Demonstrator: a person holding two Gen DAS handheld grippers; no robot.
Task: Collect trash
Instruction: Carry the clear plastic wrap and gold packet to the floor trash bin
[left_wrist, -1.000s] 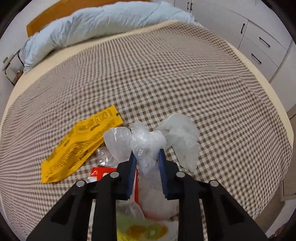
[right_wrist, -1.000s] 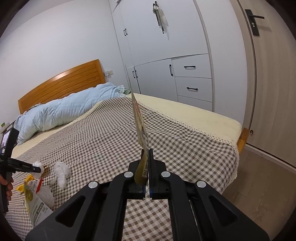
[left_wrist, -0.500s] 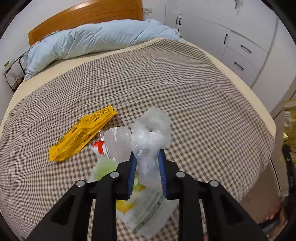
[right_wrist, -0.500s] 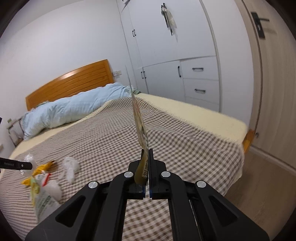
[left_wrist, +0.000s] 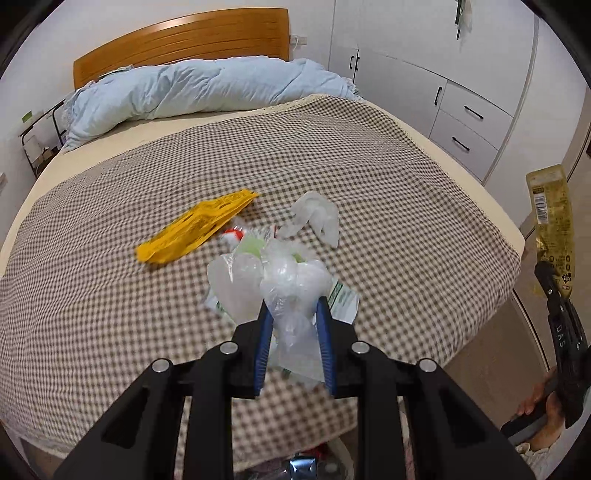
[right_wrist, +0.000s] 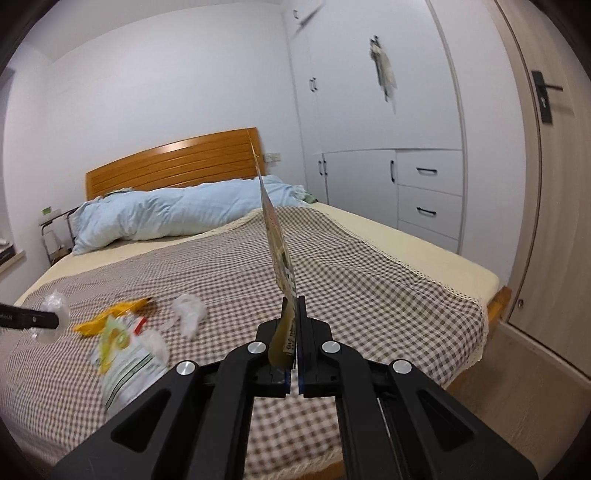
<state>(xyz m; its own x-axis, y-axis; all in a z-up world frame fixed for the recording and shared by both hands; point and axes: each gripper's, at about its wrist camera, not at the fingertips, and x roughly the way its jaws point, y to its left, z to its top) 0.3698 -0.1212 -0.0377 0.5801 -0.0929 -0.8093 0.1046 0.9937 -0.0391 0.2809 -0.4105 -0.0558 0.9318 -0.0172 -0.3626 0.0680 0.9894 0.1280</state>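
Left wrist view, left tongs (left_wrist: 293, 306) clamped on crumpled clear plastic (left_wrist: 291, 284), right tongs (right_wrist: 293, 306) pinching gold wrapper (right_wrist: 279, 254).

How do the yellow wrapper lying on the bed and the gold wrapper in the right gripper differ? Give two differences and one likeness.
The yellow wrapper lies flat on the checked blanket, untouched; the gold wrapper stands upright, clamped in the right gripper. The yellow one is bright and opaque; the gold one duller, with a barcode. Both are flat, empty packets.

Checked bed (left_wrist: 369, 177); yellow wrapper (left_wrist: 195, 225), crumpled white plastic (left_wrist: 317, 216), blue duvet (left_wrist: 207, 88).
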